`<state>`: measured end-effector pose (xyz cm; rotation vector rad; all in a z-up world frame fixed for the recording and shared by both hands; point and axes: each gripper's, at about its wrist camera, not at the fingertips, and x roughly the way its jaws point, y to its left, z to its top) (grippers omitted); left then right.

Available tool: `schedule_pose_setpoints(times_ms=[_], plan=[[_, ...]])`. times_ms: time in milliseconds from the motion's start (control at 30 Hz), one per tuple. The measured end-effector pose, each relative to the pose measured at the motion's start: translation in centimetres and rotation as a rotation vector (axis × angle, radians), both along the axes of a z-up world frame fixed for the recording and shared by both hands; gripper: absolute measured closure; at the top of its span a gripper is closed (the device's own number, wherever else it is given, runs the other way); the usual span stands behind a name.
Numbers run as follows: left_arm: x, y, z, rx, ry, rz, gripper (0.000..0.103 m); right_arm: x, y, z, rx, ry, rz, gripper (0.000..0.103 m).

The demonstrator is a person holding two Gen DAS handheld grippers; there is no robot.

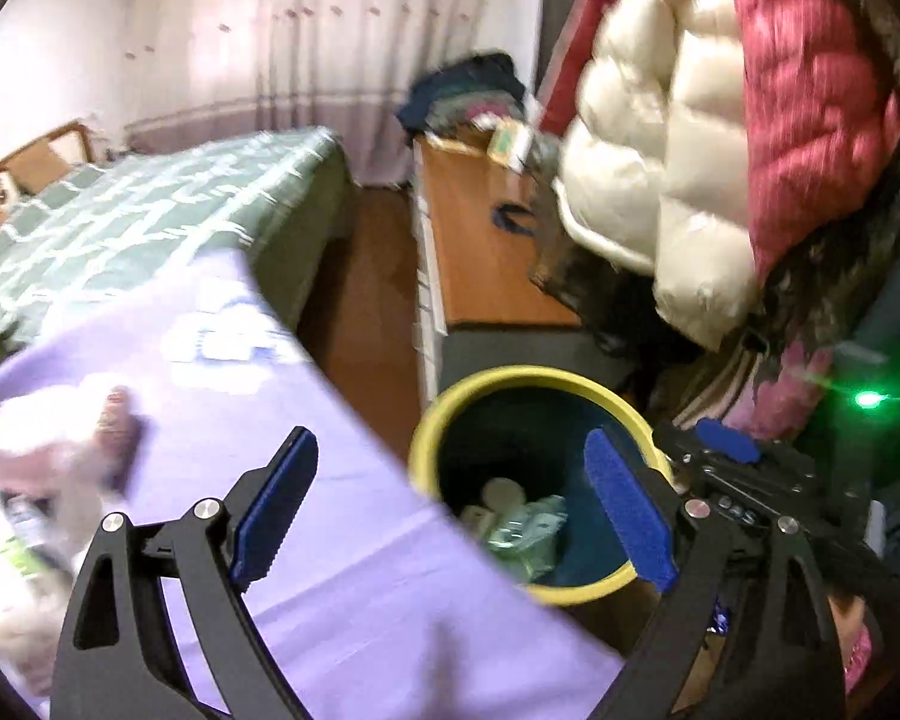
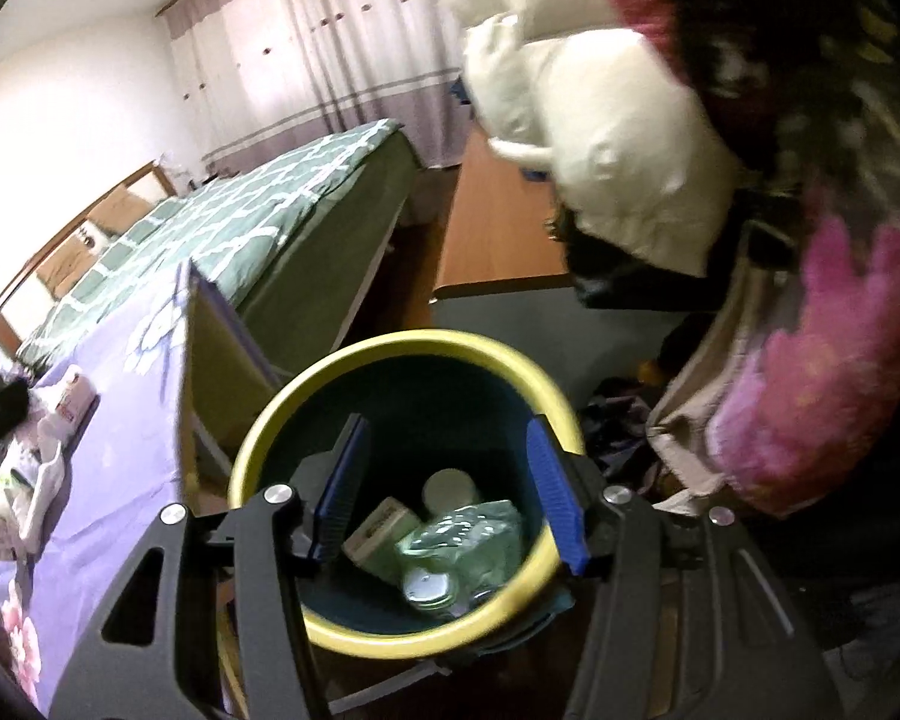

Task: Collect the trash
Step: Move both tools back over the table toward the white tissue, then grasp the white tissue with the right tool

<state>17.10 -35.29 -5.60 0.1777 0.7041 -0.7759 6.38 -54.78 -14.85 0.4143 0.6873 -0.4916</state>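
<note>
A round bin with a yellow rim [image 1: 570, 378] [image 2: 390, 342] and dark blue inside stands on the floor beside a table with a purple cloth [image 1: 342, 540] [image 2: 120, 420]. In it lie a green plastic wrapper [image 2: 468, 534], a small box [image 2: 381, 531] and round lids [image 2: 450, 489]. My left gripper [image 1: 456, 504] is open and empty, above the table edge and the bin's left rim. My right gripper [image 2: 450, 492] is open and empty, right above the bin's mouth; it also shows in the left wrist view [image 1: 732, 468]. Loose white wrappers and trash lie on the cloth [image 1: 48, 438] [image 2: 42, 450].
A bed with a green checked cover [image 1: 150, 210] [image 2: 258, 210] stands behind the table. A wooden desk [image 1: 480, 252] [image 2: 498, 228] is at the back right. Padded white and red jackets [image 1: 720, 150] [image 2: 600, 150] hang close above the bin on the right.
</note>
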Motion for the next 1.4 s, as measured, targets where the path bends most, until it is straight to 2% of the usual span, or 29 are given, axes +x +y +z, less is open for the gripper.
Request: schedule_pose_setpoints(times_ms=[267,367,500,633,833,1067,1200,1300,1367,1400], plan=[[0.5,16.1,4.7,-0.070,-0.127,0.279,0.010,3.8,5.9,0.7,-0.021,0.011,0.144,0.051],[0.8,21.3,5.6,-0.059,-0.183,0.392,0.010,5.4,8.9,1.2,-0.030,0.009,0.213,0.051],[2.0,27.8,5.4,-0.047,-0.210,0.530,0.010,7.3,12.9,1.9,-0.040,0.010,0.306,0.051],[3.9,33.3,3.7,-0.022,-0.239,0.678,0.010,9.0,17.3,2.6,-0.051,0.006,0.402,0.051],[6.1,38.3,-0.2,-0.007,-0.207,0.810,0.010,11.6,23.5,2.6,-0.034,0.021,0.546,0.051],[6.5,39.2,-3.4,0.027,-0.195,0.838,0.010,15.1,28.1,1.0,0.008,0.091,0.617,0.051],[6.6,38.7,-3.6,0.013,-0.182,0.829,0.010,16.8,29.5,-0.3,0.022,0.131,0.630,0.051],[6.5,38.8,-3.6,0.015,-0.195,0.844,0.010,17.5,30.0,-1.4,0.026,0.171,0.634,0.058],[6.5,38.9,-3.5,0.005,-0.192,0.849,0.009,17.8,30.0,-1.9,0.051,0.185,0.648,0.069],[6.5,39.0,-3.4,0.000,-0.189,0.851,0.009,17.8,30.0,-1.9,0.054,0.181,0.649,0.071]])
